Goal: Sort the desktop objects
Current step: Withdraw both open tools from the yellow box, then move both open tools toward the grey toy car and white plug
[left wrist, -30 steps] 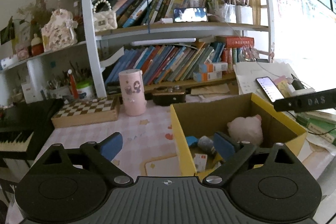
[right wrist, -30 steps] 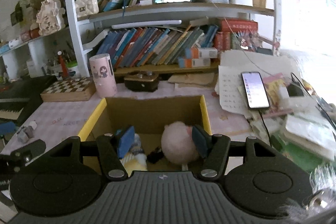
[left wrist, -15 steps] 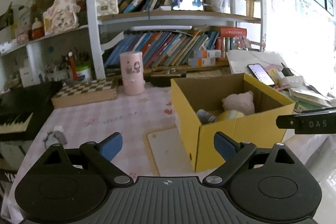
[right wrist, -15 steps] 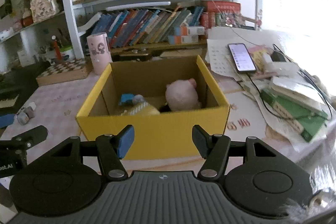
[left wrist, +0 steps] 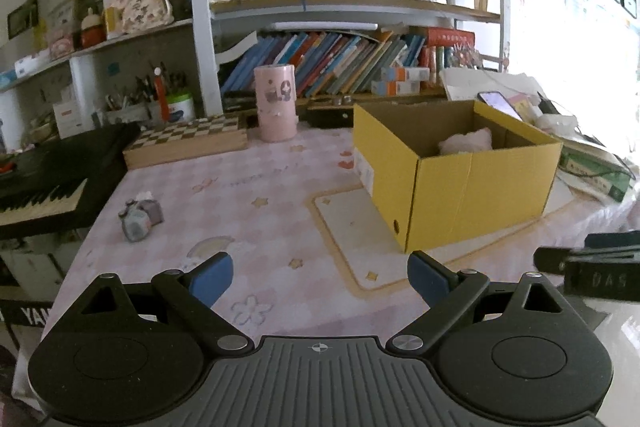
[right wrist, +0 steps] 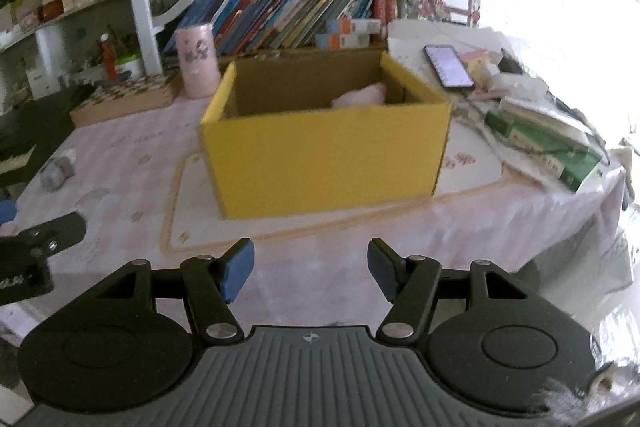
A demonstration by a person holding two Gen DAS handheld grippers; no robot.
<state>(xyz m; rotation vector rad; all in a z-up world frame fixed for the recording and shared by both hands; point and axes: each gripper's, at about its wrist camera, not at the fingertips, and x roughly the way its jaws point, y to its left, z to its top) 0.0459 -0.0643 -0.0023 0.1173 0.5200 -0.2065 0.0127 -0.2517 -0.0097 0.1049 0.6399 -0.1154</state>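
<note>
In the left wrist view, my left gripper (left wrist: 319, 274) filled the bottom of the frame, held low and level over the pink patterned tablecloth (left wrist: 248, 195), its blue-padded fingers (left wrist: 212, 275) spread wide apart with nothing between them. The yellow cardboard box (left wrist: 472, 187) stood at centre right, one corner turned toward me, with a pink plush toy (left wrist: 466, 143) showing just above its rim inside. A small grey object (left wrist: 138, 215) lay alone on the cloth at middle left, well apart from the box; I could not tell what it was. Farther back at upper centre stood a pink cylindrical cup (left wrist: 276, 103), upright, beside a checkered board (left wrist: 186, 141), and a black keyboard (left wrist: 44, 183) ran along the left edge. My right gripper (left wrist: 592, 269) reached in at the lower right edge, only partly seen. In the right wrist view, somewhat blurred, my right gripper (right wrist: 310, 267) sat at the bottom centre, aimed straight at the broad yellow side of the box (right wrist: 328, 159), its fingers (right wrist: 238, 267) parted and holding nothing. The plush (right wrist: 360, 95) peeked over the far right inside corner of the box. The grey object (right wrist: 59, 171) lay at middle left, the cup (right wrist: 197, 63) behind the box's left corner, and a phone (right wrist: 449, 66) on papers at upper right. Part of my left gripper (right wrist: 36, 251) entered from the left edge.
</note>
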